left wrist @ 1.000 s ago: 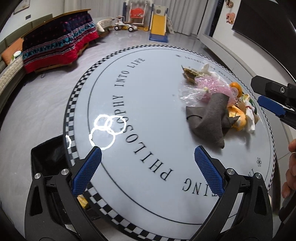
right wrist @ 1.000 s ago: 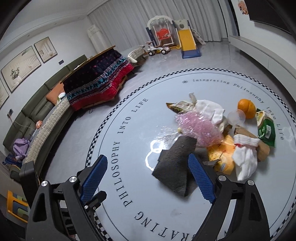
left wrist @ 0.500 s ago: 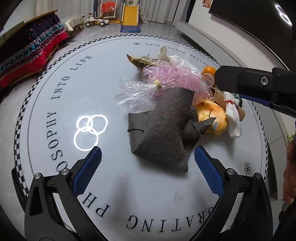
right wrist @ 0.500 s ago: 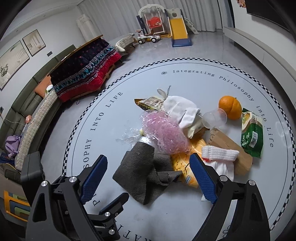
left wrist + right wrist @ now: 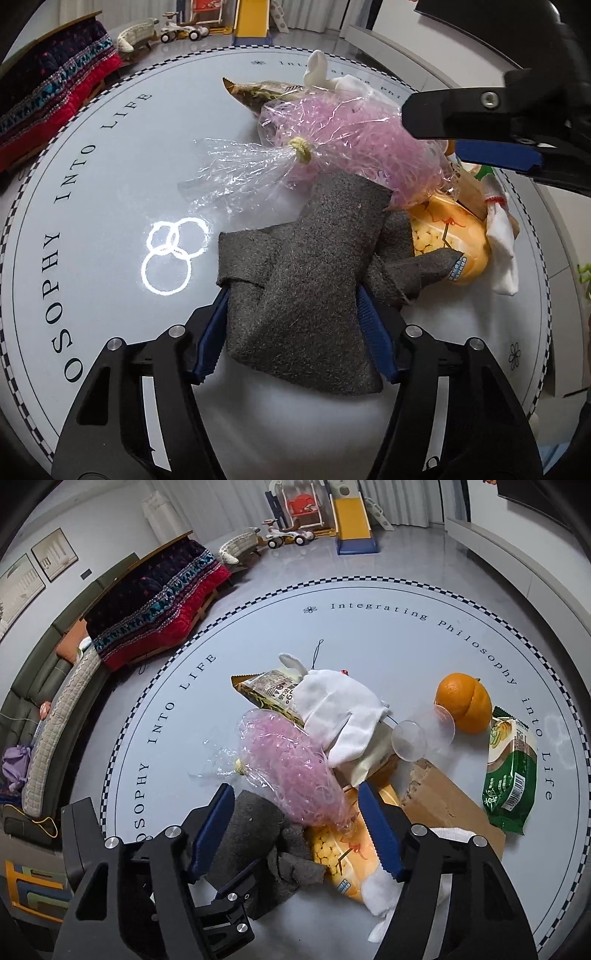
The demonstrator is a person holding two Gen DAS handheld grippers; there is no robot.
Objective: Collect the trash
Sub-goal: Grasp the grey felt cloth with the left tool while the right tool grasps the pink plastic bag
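— Judging by the pile, which step was in hand?

— The first pick, most likely. The left gripper (image 5: 293, 325) had its blue pads on either side of the grey felt cloth (image 5: 306, 280), which lay crumpled at the near edge of the heap. Its jaws stood partly closed and flanked the cloth closely, but whether they actually pinched it could not be told. The right gripper (image 5: 295, 827) hung spread apart above the pink shredded-paper bag (image 5: 288, 771) and the yellow snack packet (image 5: 343, 853), gripping nothing.

— And what did the next move call for?

— Squeezing shut on the felt and lifting it clear, by the look of it. One fold lay over the yellow packet and the bag's edge rested on the cloth, so a slow pull seemed wise, lest the rest be dragged along. No bin was visible in either view, so where the cloth should go could not be said.

— Where did the rest of the rubbish lie?

— Heaped together: a white glove (image 5: 340, 709) over a snack wrapper (image 5: 269, 694), a clear plastic cup (image 5: 421, 734) beside an orange (image 5: 463, 705), a torn piece of cardboard (image 5: 447, 805), and a green packet (image 5: 509, 771) a little apart.

— And the surface, the room?

— A round white table (image 5: 369, 638) with a chequered rim and printed lettering, glossy enough to mirror a ring lamp. Beyond it stood a sofa (image 5: 48, 701), a patterned red and dark blanket (image 5: 155, 598), and a toy slide (image 5: 351, 509) by the curtains.
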